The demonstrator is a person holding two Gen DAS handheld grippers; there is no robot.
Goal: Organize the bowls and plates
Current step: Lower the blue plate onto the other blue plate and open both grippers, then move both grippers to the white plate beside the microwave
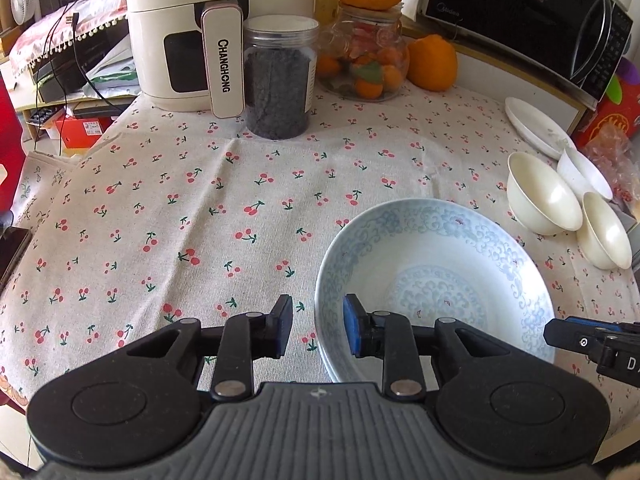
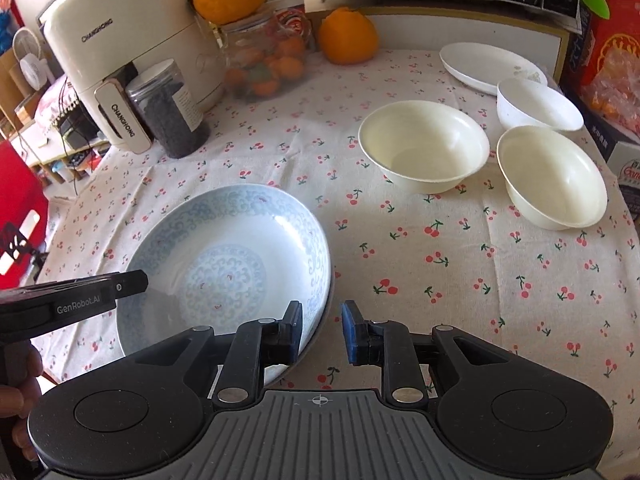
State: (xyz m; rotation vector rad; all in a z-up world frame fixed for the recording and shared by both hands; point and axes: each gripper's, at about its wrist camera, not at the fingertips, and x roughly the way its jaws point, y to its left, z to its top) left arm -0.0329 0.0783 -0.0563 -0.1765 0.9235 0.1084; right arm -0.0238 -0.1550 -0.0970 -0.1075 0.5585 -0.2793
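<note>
- A blue-patterned plate (image 1: 436, 280) is seen lying flat on the cherry-print cloth (image 1: 200, 208), straddled at opposite rims by two hand-held grippers.
- The left gripper (image 1: 318, 326) is shown with its jaws parted around the plate's near rim; a gap is visible on both sides, so nothing is clamped.
- The right gripper (image 2: 322, 330) is likewise held partly open, one pad over the plate's edge and the other outside it; no grip on the rim can be made out.
- Three cream bowls (image 2: 424, 146) are pictured standing apart from one another near the far right, not nested.
- A white plate (image 2: 490, 66) is seen behind them, close to the microwave (image 1: 528, 20).
- The sorting is judged to be at an early stage: no stack has been formed, the two plates are well apart, and the bowls are yet to be gathered.
- An air fryer (image 1: 192, 32), a dark-filled jar (image 1: 278, 80) and oranges (image 1: 432, 62) are left along the back, outside the job.
</note>
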